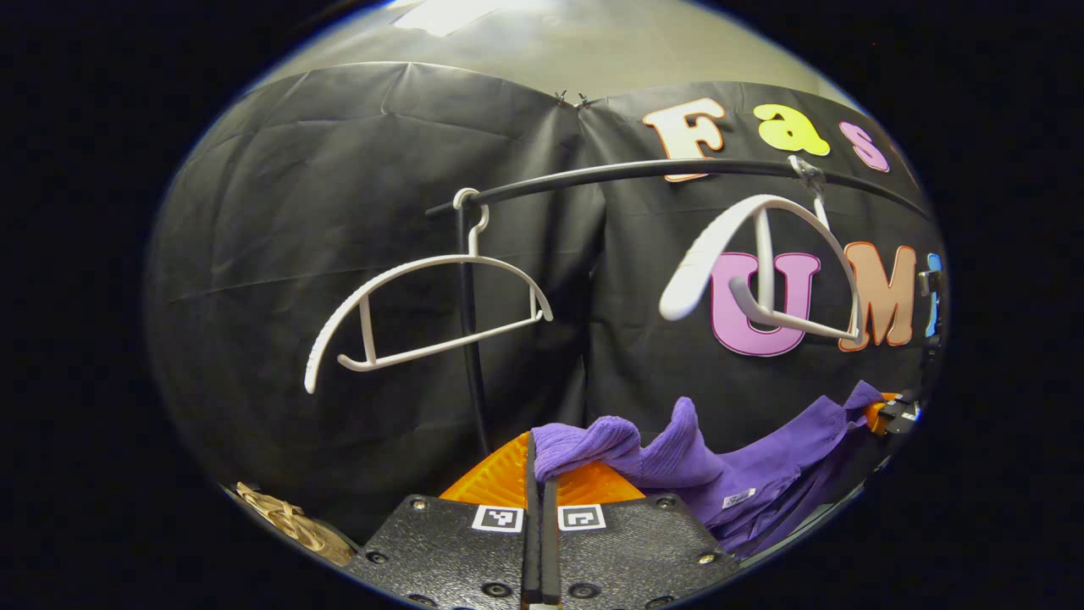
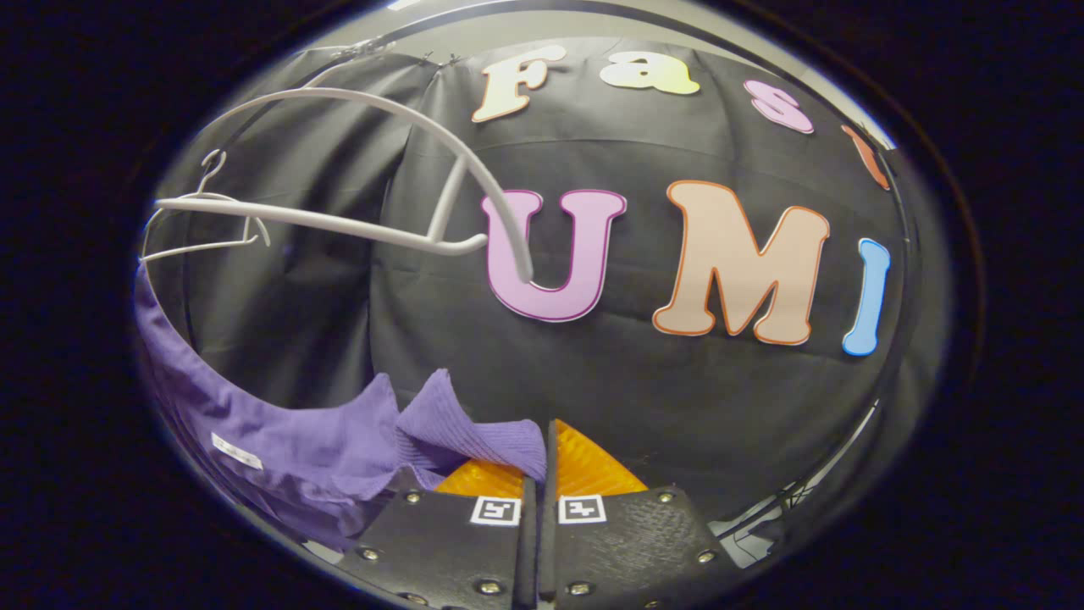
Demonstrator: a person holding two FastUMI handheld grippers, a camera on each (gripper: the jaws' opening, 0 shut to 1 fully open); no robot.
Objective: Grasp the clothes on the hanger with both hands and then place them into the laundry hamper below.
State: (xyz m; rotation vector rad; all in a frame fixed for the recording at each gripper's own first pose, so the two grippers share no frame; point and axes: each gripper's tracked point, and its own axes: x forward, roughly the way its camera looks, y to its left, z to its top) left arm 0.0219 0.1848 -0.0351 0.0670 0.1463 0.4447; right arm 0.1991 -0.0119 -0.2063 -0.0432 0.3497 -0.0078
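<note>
- In the left gripper view we see the left gripper (image 1: 539, 474) with its jaws drawn together, only a thin slit between them, and a fold of the purple garment (image 1: 677, 462) pinched at their tips.
- From that pinch the garment runs to our right and sags in a loose swag, its small white label (image 1: 738, 498) showing on the lower part.
- At the far right edge of this view the garment's other end rises to the other gripper, seen small and well apart from ours.
- In the right gripper view the right gripper (image 2: 538, 470) also has its jaws pressed together, and a ribbed edge of the garment is caught at their tips.
- Here the cloth spreads to the left and climbs along the left edge of the view.
- The garment hangs between the two grippers, below the hangers and off them both.
- Two white hangers, one on the left (image 1: 423, 313) and one on the right (image 1: 762, 263), hang bare from the dark rail (image 1: 644, 172).
- At the lower left of the left gripper view we make out a woven, tan rim (image 1: 292, 521); we cannot tell what it belongs to.
</note>
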